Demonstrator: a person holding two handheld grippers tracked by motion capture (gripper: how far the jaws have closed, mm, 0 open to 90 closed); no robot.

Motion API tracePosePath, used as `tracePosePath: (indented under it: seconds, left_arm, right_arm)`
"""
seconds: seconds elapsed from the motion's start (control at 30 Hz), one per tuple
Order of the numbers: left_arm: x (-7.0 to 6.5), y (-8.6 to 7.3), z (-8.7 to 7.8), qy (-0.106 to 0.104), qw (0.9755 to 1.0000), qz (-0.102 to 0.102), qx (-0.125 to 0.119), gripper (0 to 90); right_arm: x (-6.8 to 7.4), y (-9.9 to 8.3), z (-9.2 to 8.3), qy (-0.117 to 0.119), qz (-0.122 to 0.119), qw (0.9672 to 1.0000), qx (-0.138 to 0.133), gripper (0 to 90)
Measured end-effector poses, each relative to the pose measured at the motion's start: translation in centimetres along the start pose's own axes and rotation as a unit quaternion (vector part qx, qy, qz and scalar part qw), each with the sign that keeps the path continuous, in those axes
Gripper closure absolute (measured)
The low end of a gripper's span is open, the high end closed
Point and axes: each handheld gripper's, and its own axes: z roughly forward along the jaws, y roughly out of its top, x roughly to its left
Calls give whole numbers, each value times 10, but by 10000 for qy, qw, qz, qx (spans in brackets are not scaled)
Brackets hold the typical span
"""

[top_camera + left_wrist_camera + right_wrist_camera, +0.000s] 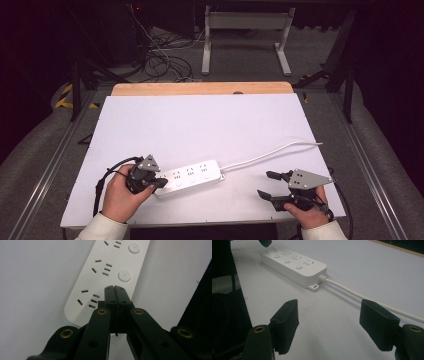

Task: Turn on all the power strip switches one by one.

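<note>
A white power strip lies flat near the front of the white table top. It has three socket groups, each with a round button, and its white cable runs off to the right. My left gripper is shut with nothing between its jaws. In the left gripper view its closed tips sit over the near end of the strip, hiding the spot beside the nearest socket group; whether they touch it I cannot tell. My right gripper stands open and empty to the right of the strip, close to the cable.
A wooden strip borders the far side of the table. Beyond it are white table legs and tangled cables on the floor. Metal rails run along both sides.
</note>
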Motion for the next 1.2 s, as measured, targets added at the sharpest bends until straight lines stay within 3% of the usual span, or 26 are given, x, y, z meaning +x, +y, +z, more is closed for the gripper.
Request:
tracePosePath:
  seconds: [0.33, 0.5, 0.87, 1.2]
  left_arm:
    - [1, 0, 8, -26, 9998, 20, 216, 897]
    - [1, -1, 9, -46, 9998, 4, 186, 897]
    - [-2, -2, 10, 156, 9996, 167, 170, 898]
    - [-2, -4, 12, 80, 9999, 83, 114, 899]
  right_arm:
    - [0, 0, 1, 14, -14, 10000, 21, 318]
    - [0, 0, 1, 13, -13, 10000, 26, 318]
    - [0, -1, 1, 24, -1, 10000, 27, 318]
    - [0, -1, 1, 31, -4, 10000, 20, 318]
